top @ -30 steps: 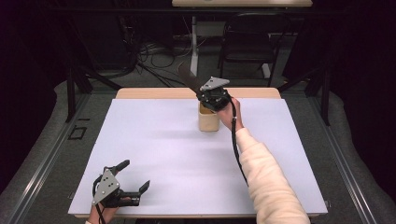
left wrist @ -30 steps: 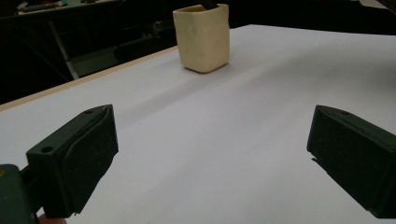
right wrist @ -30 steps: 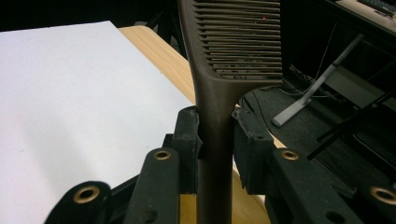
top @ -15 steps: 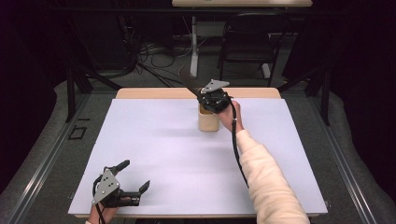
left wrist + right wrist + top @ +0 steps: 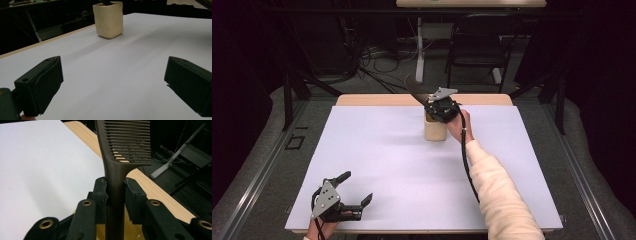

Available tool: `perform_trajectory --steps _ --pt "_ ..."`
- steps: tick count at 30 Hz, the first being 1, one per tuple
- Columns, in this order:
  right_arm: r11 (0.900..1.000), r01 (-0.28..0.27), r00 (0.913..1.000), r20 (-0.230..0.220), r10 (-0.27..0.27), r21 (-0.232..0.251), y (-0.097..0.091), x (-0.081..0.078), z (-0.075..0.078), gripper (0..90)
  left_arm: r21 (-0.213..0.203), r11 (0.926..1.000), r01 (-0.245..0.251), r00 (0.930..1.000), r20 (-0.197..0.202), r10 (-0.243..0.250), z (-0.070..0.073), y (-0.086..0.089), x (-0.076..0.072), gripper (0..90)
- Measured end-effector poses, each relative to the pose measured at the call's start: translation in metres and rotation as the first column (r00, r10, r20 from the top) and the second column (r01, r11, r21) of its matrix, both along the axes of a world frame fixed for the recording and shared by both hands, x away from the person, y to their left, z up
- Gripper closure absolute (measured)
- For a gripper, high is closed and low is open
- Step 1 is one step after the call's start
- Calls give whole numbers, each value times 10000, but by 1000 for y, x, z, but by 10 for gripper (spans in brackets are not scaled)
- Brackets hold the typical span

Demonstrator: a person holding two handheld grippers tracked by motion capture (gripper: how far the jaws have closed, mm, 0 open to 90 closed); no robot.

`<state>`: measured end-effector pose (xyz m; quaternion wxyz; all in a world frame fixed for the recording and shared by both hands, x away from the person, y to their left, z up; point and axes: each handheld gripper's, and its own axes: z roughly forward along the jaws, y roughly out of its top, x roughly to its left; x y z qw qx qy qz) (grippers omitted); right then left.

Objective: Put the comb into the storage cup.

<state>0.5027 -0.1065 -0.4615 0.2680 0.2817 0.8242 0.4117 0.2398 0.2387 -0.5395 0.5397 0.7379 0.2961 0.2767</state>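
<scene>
Right gripper view has the brown comb point(image 5: 117, 165) clamped by its handle in the right tongs point(image 5: 115, 195), just below the teeth, above the cream cup point(image 5: 435, 127) at the bench's point(image 5: 377, 160) far edge. It looks light, stiff, slick plastic; the handle seems the sound hold. Left tongs point(image 5: 357, 192) rest wide apart, empty, near the front edge.

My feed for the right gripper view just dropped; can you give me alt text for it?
The right gripper is shut on the handle of a dark brown comb, whose teeth point right at the top. Behind it, the white table cover lies on the left, and the wooden table edge runs along the right.
</scene>
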Motion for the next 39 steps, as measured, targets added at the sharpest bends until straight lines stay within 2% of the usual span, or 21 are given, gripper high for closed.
perform_trajectory --steps 34,39 --pt "9997 46 9990 -436 -56 -237 -1 1 -8 720 8 10000 -10 10000 5 10 0 0 0 20" --pt "9995 154 9978 -644 -171 -269 -1 2 -10 720 10 10000 -23 10000 15 23 0 0 0 20"
